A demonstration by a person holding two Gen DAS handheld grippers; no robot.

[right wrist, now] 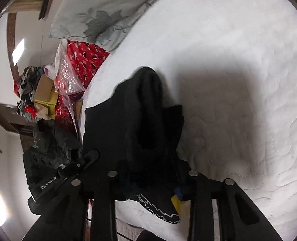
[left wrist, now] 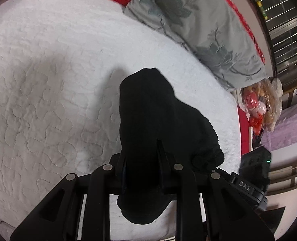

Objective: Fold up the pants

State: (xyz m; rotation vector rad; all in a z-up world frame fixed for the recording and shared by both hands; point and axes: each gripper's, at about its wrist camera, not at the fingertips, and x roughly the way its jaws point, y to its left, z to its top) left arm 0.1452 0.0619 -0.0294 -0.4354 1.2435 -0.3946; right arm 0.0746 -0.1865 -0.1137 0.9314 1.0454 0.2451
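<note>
Black pants (left wrist: 164, 124) lying bunched on the white quilted bed cover (left wrist: 47, 80), near the edge of the bed by the grey floral pillow (left wrist: 200, 28). Draping limply over both grippers, heaped rather than flat. Looking soft, light and floppy: likely sagging wherever unsupported, not slippery, nothing fragile. White wavy stitching showing on one hem or band at the bottom of the right wrist view.

Left gripper (left wrist: 142, 160) pinching a fold of the dark cloth, fabric running down between its narrow-set fingers. Right gripper (right wrist: 152, 172) buried under the cloth; fabric lying between its fingers, but pressing or merely draped cannot be told.

Best holds judged to be the waistband corners or the hems, edges taut between the two hands, not the thick middle bunch.

Red patterned fabric (right wrist: 82, 60) and plastic bags (right wrist: 68, 76) crowding beyond the bed's edge, well apart from the work.
</note>
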